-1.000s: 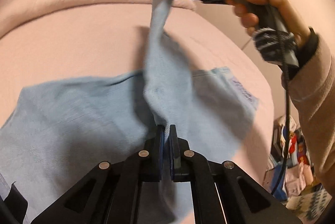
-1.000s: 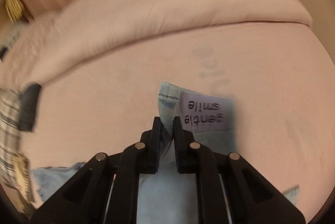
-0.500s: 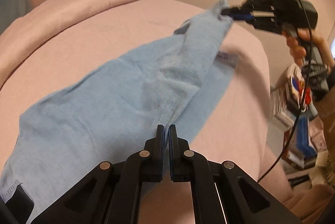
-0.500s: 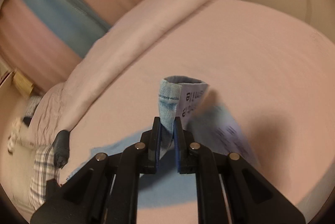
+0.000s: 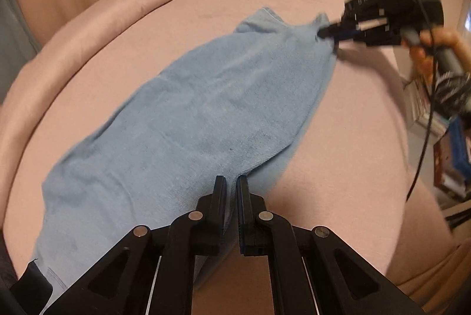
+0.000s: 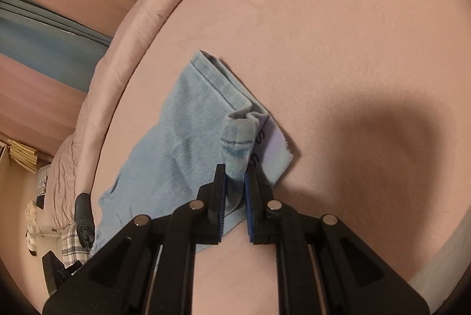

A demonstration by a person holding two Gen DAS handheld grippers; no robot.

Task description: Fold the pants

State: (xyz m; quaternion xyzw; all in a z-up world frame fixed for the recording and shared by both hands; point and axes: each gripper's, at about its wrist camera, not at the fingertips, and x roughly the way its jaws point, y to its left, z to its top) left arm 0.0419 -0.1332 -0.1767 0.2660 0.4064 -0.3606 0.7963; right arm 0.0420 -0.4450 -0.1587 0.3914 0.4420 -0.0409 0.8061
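1. The wide pink-sheeted bed [image 5: 338,153] is my work surface; it is bare around the garment, which gives me room to lay the cloth flat without snagging on anything.
2. The light blue denim pants [image 5: 206,114] lie lengthwise along the bed, already doubled so one leg sits over the other. I judge this as the laying-down stage of the first fold, since the cloth runs long and nearly flat between my two grips.
3. My right gripper [image 5: 326,34] is clamped on the far corner at the waistband, jaws nearly closed with a bunched fold of denim between them. I hold it there to draw the top end taut and low to the sheet.
4. My left gripper [image 5: 231,182] is pinched tight on the near edge of the pants, jaws almost touching with a thin layer of cloth between. This anchors the near end so the pull from the right takes out slack.
5. The pale lilac brand label [image 6: 269,138] sits just beside the right jaws, peeking from under the waistband, marking the inside face.
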